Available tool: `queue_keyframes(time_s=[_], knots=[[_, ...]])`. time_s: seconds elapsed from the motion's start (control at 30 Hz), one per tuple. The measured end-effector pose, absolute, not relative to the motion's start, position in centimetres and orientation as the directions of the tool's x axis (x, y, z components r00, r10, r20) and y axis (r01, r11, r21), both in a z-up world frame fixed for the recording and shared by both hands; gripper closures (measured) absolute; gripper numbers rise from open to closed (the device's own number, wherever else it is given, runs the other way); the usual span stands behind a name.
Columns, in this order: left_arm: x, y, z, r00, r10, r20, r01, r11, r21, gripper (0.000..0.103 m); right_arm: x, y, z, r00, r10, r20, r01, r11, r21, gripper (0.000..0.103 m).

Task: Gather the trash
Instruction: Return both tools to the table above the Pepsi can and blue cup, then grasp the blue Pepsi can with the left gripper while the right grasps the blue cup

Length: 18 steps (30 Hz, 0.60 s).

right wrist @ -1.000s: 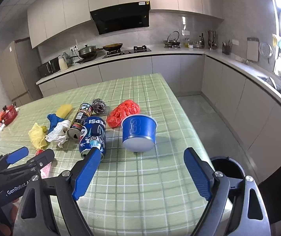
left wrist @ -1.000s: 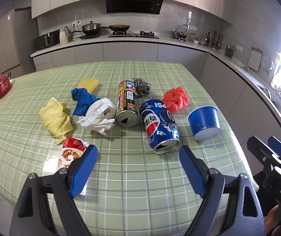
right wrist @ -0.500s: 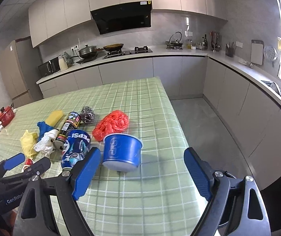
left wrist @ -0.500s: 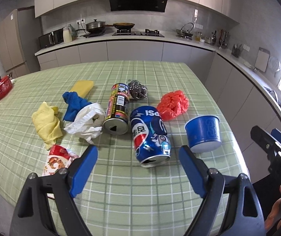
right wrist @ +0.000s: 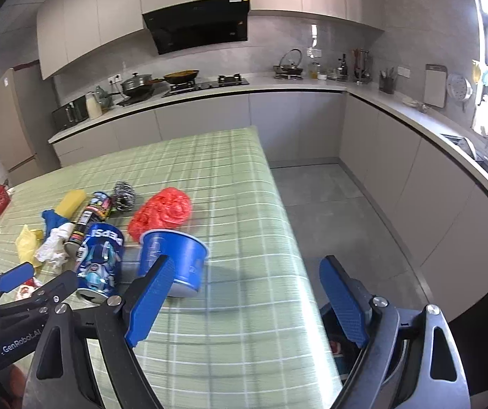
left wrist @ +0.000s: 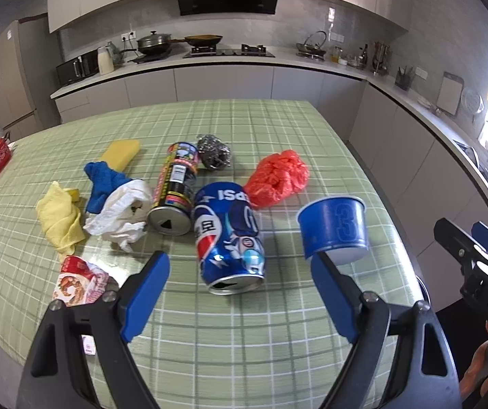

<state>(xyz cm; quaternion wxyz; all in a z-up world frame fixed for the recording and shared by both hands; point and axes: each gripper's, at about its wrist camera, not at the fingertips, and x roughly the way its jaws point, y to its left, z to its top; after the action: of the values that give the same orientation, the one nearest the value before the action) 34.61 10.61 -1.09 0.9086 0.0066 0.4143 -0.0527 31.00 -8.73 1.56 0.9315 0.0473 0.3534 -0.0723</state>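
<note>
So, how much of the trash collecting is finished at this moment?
Nothing looks collected yet. Both the left claw and the right claw are open and empty. The blue Pepsi can, the blue paper cup, the crumpled red plastic bag and the white crumpled tissue still lie on the green checked table.

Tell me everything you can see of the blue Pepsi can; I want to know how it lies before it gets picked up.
The Pepsi can is a blue, shiny metal drink can printed with the red, white and blue logo and cartoon figures. It lies on its side on the green checked tablecloth, one end facing the left wrist camera, the lettering toward the far end. It looks undented. The black spray can lies close beside it; whether they touch is unclear. Neither gripper touches it.
</note>
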Motion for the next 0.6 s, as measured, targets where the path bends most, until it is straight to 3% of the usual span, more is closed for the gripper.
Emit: queue_keyframes(time_s=[0.23,0.6], knots=[[34.4,10.5,-1.4,0.640,-0.091,-0.763,0.108,0.994,-0.028,0.017,30.4,-9.8,1.4,0.732,-0.101,-0.673,0.191,0.980,0.061,0.015],[36.0,11.8,-3.0,0.615,-0.062,-0.786,0.056,0.998,-0.035,0.017,33.3,-8.4,-1.8,0.679,0.038,-0.733,0.117,0.980,0.159,0.015]])
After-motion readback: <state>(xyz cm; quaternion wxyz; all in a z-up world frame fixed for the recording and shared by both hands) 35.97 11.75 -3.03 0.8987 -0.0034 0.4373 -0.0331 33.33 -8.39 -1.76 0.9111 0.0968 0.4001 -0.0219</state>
